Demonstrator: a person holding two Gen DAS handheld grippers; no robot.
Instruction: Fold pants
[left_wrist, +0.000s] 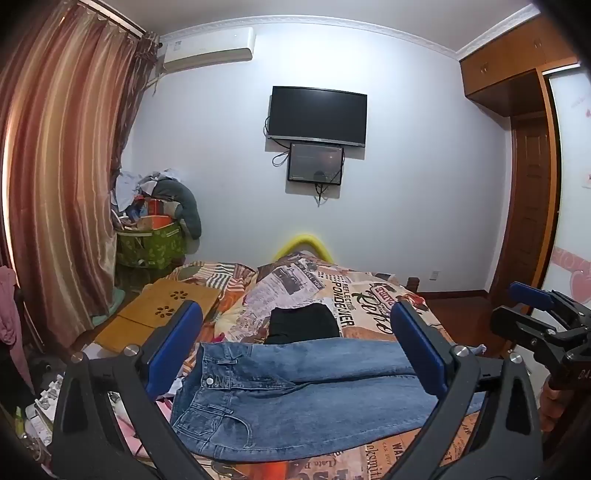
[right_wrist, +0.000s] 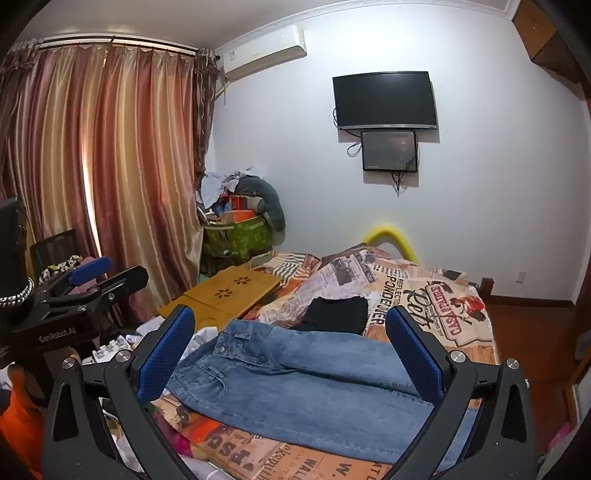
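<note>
Looking along both pairs of tongs, we see a pair of blue jeans (left_wrist: 295, 391) spread flat on the bed (left_wrist: 369, 295), low in the middle of each frame, waistband toward the left side and legs running off to the right. In the left wrist view our left tongs (left_wrist: 295, 358) stand wide apart, blue pads flanking the jeans with nothing between them; they sit above the denim, and we cannot tell any contact. In the right wrist view our right tongs (right_wrist: 291, 350) are likewise spread wide and hold nothing, with the jeans lying under the gap.

Each view catches the other tool at its edge: the right tongs at the far right of the left view, the left tongs at the middle left of the right view.

Just beyond the jeans, nearer the frame's centre, lies a folded black garment (left_wrist: 304, 325) on the printed bedspread. A wooden lap desk (left_wrist: 166, 306) rests to the left of it. Striped curtains (left_wrist: 62, 166) fill the left of the frame, and a dark television (left_wrist: 317, 114) hangs on the far wall in the upper middle, with a smaller screen (left_wrist: 315, 162) right below it.
</note>
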